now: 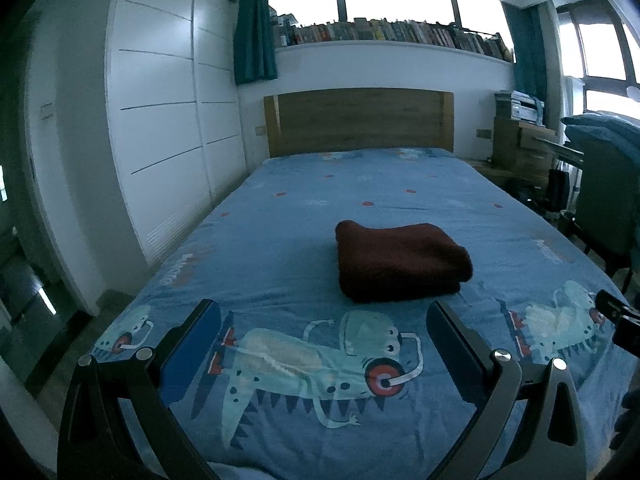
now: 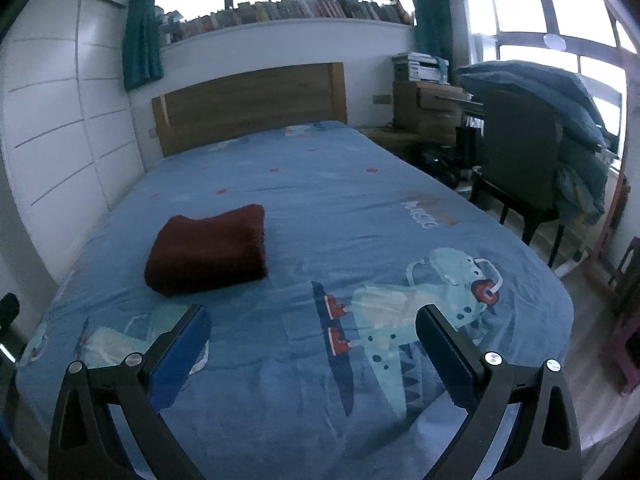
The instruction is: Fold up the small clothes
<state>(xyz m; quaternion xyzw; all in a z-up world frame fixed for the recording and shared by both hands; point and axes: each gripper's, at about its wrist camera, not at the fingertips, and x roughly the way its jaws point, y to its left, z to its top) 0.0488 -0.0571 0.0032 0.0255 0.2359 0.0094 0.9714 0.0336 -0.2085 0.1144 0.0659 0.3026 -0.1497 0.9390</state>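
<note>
Both the left gripper and right gripper are hovering wide open and empty above the dinosaur-print bedsheet, well short of the dark red folded garment lying mid-bed, so folding is looking finished, and any next move is calling only for retreat or a fresh garment.

Left tongs: two black, angular metal fingers, each widening toward the base into a frame with a triangular cut-out.
Left tongs' pads: blue facing on the left finger; the right finger's inner face looked dark.
Left tongs' screws: round silver heads, two on each finger.
Right tongs: the same build, black frames with triangular openings.
Right tongs' pads: blue on the left finger, dark on the right.
Right tongs' screws: shiny round heads, paired on each finger.
</note>
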